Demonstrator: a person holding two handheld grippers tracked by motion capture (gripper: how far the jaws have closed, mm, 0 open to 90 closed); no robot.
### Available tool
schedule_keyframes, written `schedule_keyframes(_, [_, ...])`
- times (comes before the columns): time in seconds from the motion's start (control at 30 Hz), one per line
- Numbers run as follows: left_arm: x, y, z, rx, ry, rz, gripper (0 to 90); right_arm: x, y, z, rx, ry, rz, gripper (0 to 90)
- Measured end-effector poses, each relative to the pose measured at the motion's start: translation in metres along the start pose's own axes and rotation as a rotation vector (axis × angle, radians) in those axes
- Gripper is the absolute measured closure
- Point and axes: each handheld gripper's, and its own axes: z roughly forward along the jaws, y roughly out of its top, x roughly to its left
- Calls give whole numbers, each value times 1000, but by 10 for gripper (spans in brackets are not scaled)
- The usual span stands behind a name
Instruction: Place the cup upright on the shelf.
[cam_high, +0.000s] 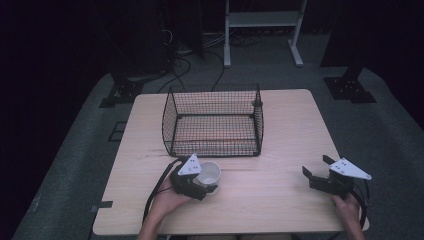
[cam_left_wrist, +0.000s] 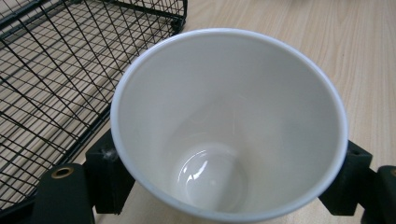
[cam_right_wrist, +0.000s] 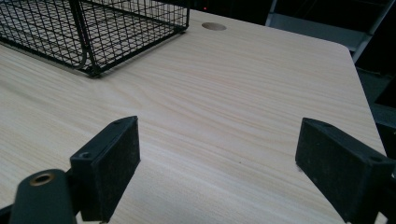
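Left gripper (cam_high: 200, 187): clamped on the white cup (cam_high: 208, 173), one jaw each side.
Right gripper (cam_high: 316, 170): jaws apart, well away from cup.

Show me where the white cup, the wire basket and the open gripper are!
white cup (cam_left_wrist: 224, 116), left gripper view, its inner wall.
wire basket (cam_high: 215, 145), high view, its near wall.
right gripper (cam_right_wrist: 217, 163), right gripper view, midway between its fingertips.

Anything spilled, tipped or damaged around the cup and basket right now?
Nothing stands out. The white cup looks empty and intact in the left gripper, and the wire basket sits upright on the table.
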Motion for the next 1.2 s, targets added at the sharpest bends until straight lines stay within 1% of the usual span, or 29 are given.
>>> schedule_keyframes(0.3, [-1,17,-5,-18,-23,26,205,0,0,0,1,-2,1,131])
schedule_keyframes(0.47, [0,26,-8,-9,-35,44,205,0,0,0,0,-1,1,131])
schedule_keyframes(0.67, [1,38,-11,-14,-51,53,205,0,0,0,0,0,2,130])
schedule_keyframes(0.73, [3,45,-13,-12,-58,64,206,0,0,0,0,-2,1,131])
schedule_keyframes(0.77, [4,48,-14,-16,-60,62,206,0,0,0,0,-2,1,131])
schedule_keyframes(0.8, [4,48,-14,-16,-60,62,206,0,0,0,0,-2,1,131])
schedule_keyframes(0.83, [7,54,-15,-19,-72,69,206,0,0,0,0,-2,0,131])
schedule_keyframes(0.87, [7,54,-15,-19,-72,69,206,0,0,0,0,-2,0,131])
schedule_keyframes(0.93, [10,62,-16,-21,-78,74,206,0,0,0,1,-2,0,131])
schedule_keyframes(0.97, [10,62,-16,-21,-78,74,206,0,0,0,2,-2,2,131])
schedule_keyframes(1.03, [12,67,-17,-22,-83,81,206,0,0,0,2,-2,2,131])
schedule_keyframes(1.07, [14,73,-18,-20,-89,87,206,0,0,0,2,-2,2,130])
schedule_keyframes(1.2, [17,83,-19,-16,-99,100,206,0,0,0,3,-2,6,131])
